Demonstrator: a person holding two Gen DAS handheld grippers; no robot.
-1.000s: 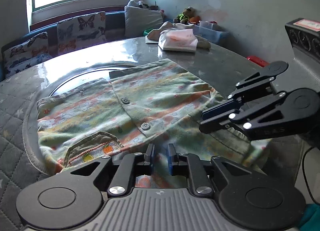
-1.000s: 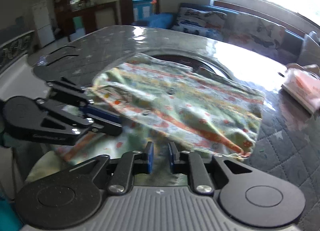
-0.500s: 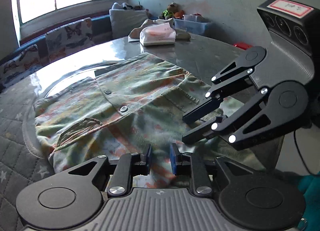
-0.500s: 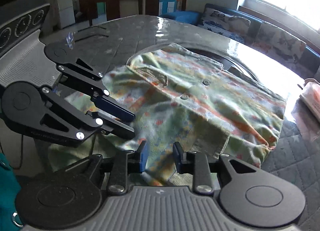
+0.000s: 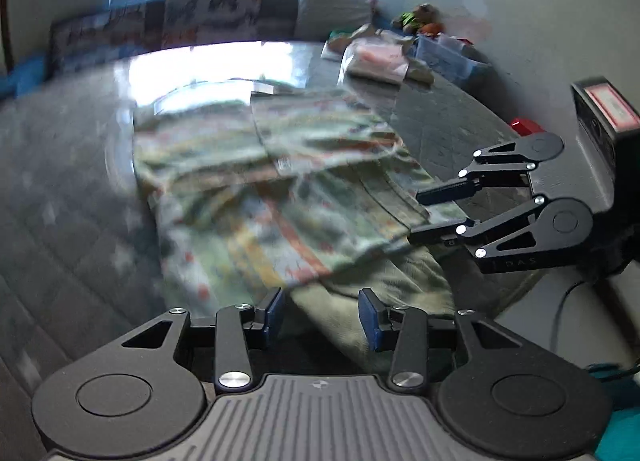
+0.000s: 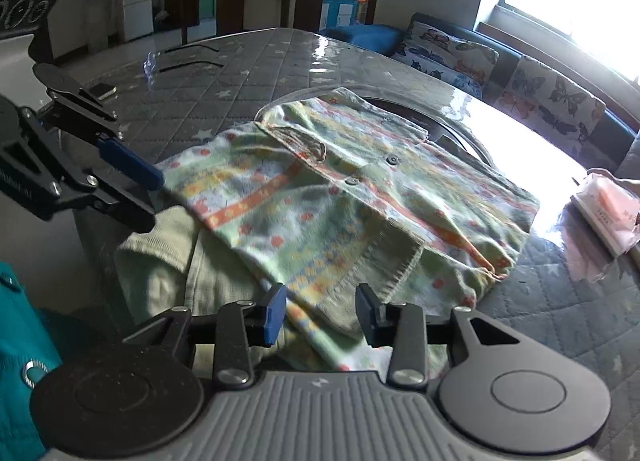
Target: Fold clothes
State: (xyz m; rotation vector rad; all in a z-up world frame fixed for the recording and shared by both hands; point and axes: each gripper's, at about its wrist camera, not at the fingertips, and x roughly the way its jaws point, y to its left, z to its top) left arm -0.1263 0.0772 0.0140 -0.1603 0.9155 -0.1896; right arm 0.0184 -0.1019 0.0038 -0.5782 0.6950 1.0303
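Both grippers point steeply down at the near edge of the table point(image 6: 248, 61), side by side. The left gripper point(image 5: 322, 313) stands with its jaws apart, having just been opening; the shirt's point(image 6: 360, 189) near edge lies under the gap, and no cloth is pinched between the pads. The right gripper point(image 6: 321, 313) is likewise part open, its jaws just widened; a printed fold of the shirt passes between its fingers, but the pads stand clear of it on either side. In the left wrist view the right gripper point(image 5: 416, 213) comes in from the right with one finger above the other, tips at the shirt's edge; in the right wrist view the left gripper point(image 6: 154, 199) comes in from the left the same way, its lower tip just beside the plain green hem. The shirt lies on the table, partly folded, its button placket and pocket facing up, with the plain inner side hanging over the near edge. The left wrist view is blurred, so the print and folds there are hard to read, and whether the right gripper's tips touch the cloth is probably not to be settled. A packet point(image 6: 608, 209) at the right edge is cut off.
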